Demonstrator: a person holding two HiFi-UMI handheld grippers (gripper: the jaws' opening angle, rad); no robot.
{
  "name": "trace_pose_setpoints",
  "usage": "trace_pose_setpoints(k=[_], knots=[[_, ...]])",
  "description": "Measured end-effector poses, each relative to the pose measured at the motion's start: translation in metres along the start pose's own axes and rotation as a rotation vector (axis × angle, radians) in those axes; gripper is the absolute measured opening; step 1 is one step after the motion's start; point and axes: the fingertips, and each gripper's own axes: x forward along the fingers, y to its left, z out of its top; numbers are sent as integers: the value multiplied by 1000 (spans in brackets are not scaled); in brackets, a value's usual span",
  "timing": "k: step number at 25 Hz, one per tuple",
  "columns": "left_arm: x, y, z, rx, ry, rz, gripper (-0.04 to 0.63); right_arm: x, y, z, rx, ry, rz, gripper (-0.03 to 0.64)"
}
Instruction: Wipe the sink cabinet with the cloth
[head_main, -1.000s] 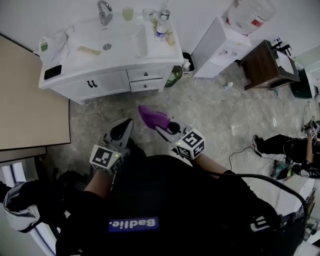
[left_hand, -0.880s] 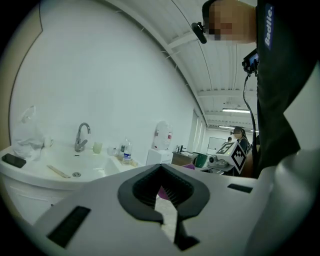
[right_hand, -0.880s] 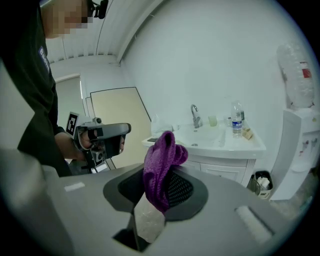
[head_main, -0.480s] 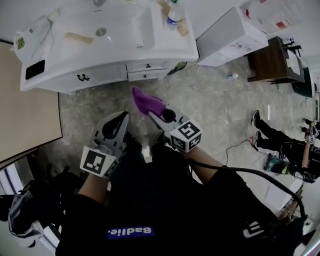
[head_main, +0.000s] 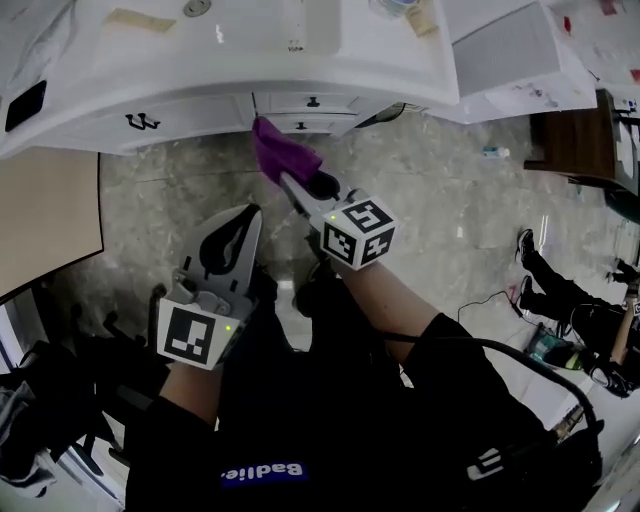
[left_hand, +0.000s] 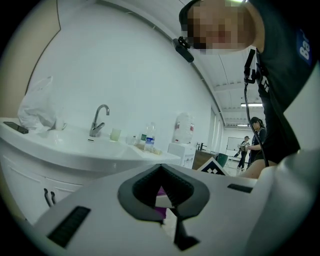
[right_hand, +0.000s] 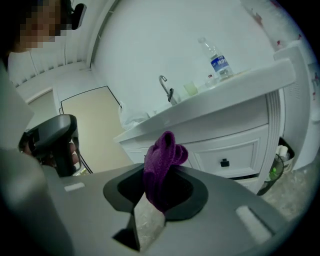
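Observation:
The white sink cabinet (head_main: 200, 115) fills the top of the head view, its two small drawers (head_main: 312, 101) under the counter edge. My right gripper (head_main: 290, 180) is shut on a bunched purple cloth (head_main: 280, 148), which reaches up close to the drawer fronts; whether it touches them I cannot tell. In the right gripper view the cloth (right_hand: 162, 155) sticks up out of the closed jaws in front of the cabinet (right_hand: 235, 150). My left gripper (head_main: 240, 215) hangs lower and to the left over the floor, shut and holding nothing. The cabinet (left_hand: 30, 175) shows in its view too.
On the counter stand a faucet (left_hand: 100, 117), a water bottle (right_hand: 217, 62), a plastic bag (left_hand: 37, 107) and a black phone (head_main: 25, 105). A white unit (head_main: 510, 50) and brown table (head_main: 575, 140) stand right. A person (head_main: 580, 310) sits on the floor. A beige panel (head_main: 45, 220) stands left.
The person has stepped closer to the cabinet. My right gripper has carried the purple cloth up and forward, from mid-floor to the drawer fronts. The left gripper stayed low and shut.

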Motion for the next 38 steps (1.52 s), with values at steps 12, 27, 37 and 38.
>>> trace_pose_setpoints(k=[12,27,37,38], knots=[[55,31,-92,48,-38,10,5,105,-88,-18,133,-92,18,89],[121,33,-184,67,-87,-85,5,59,-202,2,201,-282,-61,87],[140,31,-228,97,-111,-138,5,-7,-272,11,192,-426,-174,87],[141,32,-230,105,-114,-138,5,-14,-279,11,198,-444,-186,87]])
